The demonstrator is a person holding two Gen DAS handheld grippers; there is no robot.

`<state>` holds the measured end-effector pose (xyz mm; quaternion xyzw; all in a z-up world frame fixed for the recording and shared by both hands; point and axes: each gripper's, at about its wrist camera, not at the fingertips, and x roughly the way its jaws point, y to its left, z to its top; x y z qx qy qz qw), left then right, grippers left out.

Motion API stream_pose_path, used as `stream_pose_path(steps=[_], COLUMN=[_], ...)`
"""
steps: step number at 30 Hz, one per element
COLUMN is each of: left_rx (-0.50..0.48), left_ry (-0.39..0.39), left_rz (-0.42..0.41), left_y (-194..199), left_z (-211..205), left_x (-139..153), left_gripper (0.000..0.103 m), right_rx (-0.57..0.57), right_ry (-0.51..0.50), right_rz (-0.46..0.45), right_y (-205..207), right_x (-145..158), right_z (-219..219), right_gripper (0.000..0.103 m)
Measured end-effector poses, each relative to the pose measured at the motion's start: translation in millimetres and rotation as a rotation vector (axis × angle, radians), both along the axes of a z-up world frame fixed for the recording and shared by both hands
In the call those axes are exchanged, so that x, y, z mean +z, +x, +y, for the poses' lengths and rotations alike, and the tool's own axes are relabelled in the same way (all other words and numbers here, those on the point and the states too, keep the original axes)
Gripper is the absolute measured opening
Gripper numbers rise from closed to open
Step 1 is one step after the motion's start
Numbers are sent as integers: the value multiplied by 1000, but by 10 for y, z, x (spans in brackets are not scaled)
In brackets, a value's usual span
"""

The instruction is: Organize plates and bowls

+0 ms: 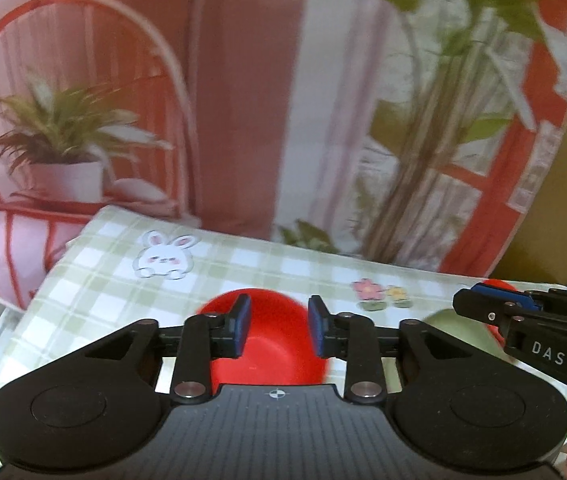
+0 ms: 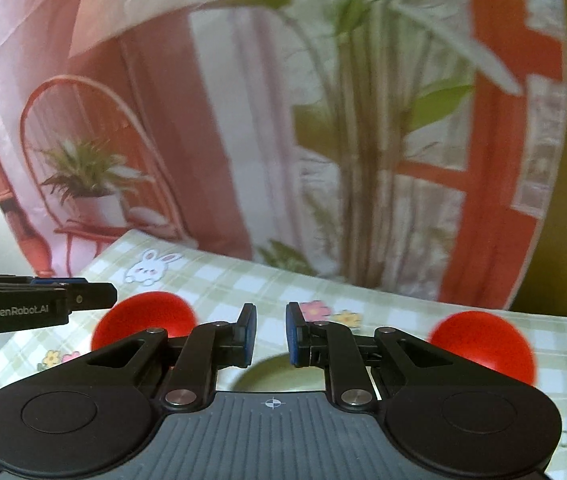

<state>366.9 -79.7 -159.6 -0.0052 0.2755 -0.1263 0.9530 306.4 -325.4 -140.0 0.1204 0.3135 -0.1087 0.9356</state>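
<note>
hovering over the table [image 1: 243, 268] with both sets of jaws apart and empty, lining up the left gripper [image 1: 279, 326] on the red bowl [image 1: 275, 348] and the right gripper [image 2: 270, 334] above the green dish [image 2: 279, 376].

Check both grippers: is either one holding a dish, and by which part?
Nothing is held. The left gripper stands open above the red bowl, pads clear of it; the right gripper has only empty air between its pads.

1. Red bowl [image 1: 271, 344]; second red bowl [image 2: 483, 350] in right view.
2. Pale green dish [image 2: 283, 374].
3. Green-and-white checked cloth [image 1: 243, 268], printed with white rabbit [image 1: 165, 258] and pink and yellow flowers [image 1: 381, 294].
4. Black grippers, blue pads [image 1: 243, 326].
</note>
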Motion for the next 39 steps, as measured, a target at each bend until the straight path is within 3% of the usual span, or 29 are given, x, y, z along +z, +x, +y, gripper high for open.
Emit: stream_pose_path(steps=[13, 29, 39], left_rx=[-165, -335, -358], left_ry=[46, 86, 137], left_rz=[16, 102, 129], left_y=[-84, 405, 587], left_z=[-1019, -2030, -2259], left_x=[-124, -455, -591], left_gripper=[39, 39, 39], right_rx=[-137, -298, -353], right_ry=[-65, 49, 150], right_rz=[-69, -39, -33], right_y=[-716, -981, -939], right_x=[-156, -723, -937], right_z=[-826, -1583, -1750], right_gripper=[19, 19, 18])
